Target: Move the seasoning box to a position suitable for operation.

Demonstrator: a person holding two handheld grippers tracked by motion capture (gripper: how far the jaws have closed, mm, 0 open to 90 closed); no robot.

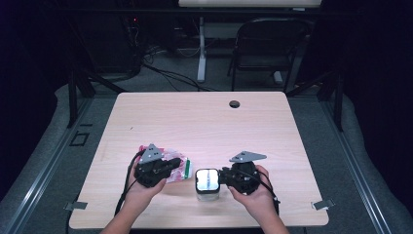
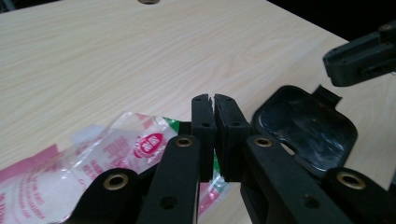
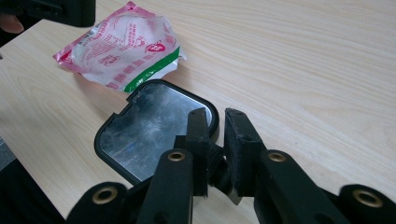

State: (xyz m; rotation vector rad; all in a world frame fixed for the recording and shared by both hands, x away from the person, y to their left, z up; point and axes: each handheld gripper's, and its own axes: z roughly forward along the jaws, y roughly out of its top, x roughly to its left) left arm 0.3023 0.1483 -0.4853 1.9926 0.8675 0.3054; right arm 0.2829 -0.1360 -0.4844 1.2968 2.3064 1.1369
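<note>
Pinching the green edge of the pink pouch (image 2: 112, 158), the left hand-held gripper (image 2: 214, 105) has its jaws closed. The right hand-held gripper (image 3: 217, 122) grips the rim of the black-lidded container (image 3: 149, 128) on the tabletop (image 1: 204, 122).

You can see printing on the clear plastic pouch with pink and green edges (image 3: 122, 49), but you cannot read it. A small red oval logo (image 2: 150, 143) sits near its green-striped end, with white marks inside too blurred to make out. Rows of pink characters (image 3: 111, 59) cover its face, too small to tell. Nothing else carries legible text.
</note>
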